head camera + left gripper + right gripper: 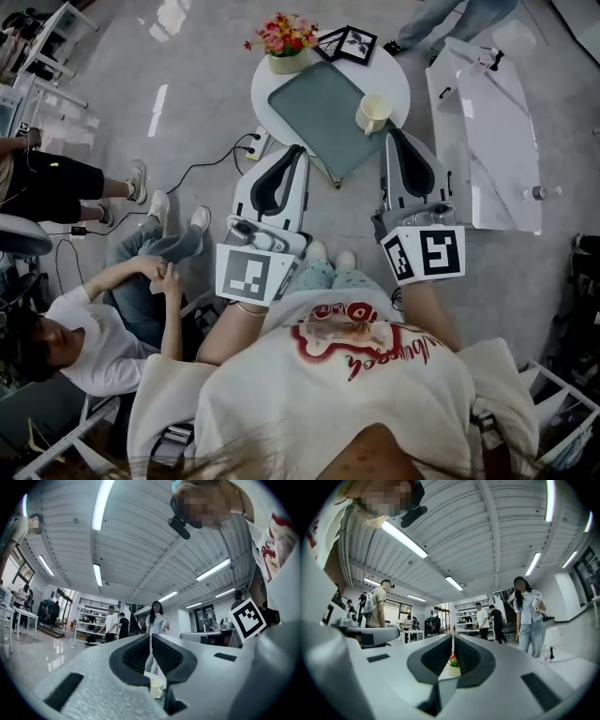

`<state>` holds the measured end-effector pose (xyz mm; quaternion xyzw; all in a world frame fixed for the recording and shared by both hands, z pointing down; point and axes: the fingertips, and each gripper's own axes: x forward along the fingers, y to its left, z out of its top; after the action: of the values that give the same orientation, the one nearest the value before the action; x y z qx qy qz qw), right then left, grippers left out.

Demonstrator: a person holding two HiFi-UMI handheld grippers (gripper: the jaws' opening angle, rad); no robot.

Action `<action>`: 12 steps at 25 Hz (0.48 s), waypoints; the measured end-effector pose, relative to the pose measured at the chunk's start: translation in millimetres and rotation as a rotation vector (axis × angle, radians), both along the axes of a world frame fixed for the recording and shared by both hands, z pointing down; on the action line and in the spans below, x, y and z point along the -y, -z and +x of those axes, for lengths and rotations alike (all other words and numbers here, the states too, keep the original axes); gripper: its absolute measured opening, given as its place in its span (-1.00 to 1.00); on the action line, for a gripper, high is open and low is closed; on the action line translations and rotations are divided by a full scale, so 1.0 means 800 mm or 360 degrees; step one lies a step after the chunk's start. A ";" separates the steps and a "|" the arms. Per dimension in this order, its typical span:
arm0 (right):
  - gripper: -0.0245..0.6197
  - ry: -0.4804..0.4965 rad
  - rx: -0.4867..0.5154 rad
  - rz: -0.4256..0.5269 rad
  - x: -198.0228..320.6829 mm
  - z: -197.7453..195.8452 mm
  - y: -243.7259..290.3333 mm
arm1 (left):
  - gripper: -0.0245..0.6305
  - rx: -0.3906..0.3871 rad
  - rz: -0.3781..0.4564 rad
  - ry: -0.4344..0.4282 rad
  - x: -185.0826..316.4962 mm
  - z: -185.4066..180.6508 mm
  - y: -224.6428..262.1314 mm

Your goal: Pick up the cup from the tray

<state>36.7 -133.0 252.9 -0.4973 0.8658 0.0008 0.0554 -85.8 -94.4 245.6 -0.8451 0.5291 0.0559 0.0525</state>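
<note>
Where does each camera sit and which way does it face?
Head view: on the person's head, facing steeply down at the table with tray, cup and flower pot; forearms, shirt, left claw and right claw show.
Left gripper view: on the left claw, facing along its shut jaws and up to the ceiling; shirt at upper right.
Right gripper view: on the right claw, likewise; shirt at upper left.
Shared: head and left gripper views show the cup; head and right gripper views, the flower pot.

cup [156, 687] half hidden behind jaws, flowerpot [454, 670] likewise
</note>
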 end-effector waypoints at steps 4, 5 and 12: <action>-0.82 -0.0096 0.0039 -0.0115 0.029 0.024 -0.035 | -0.84 -0.0015 -0.0034 -0.0005 0.026 0.004 -0.011; -0.82 -0.0114 0.0062 -0.0149 0.036 0.030 -0.046 | -0.84 -0.0024 -0.0045 -0.0002 0.031 0.004 -0.015; -0.53 -0.0113 -0.0068 -0.0610 0.079 0.029 -0.198 | -0.84 -0.0063 -0.0151 0.0021 0.047 0.007 -0.046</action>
<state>60.2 -196.1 410.9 -0.5288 0.8330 -0.1516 -0.0588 -80.3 -131.9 282.6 -0.8419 0.5375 0.0471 0.0021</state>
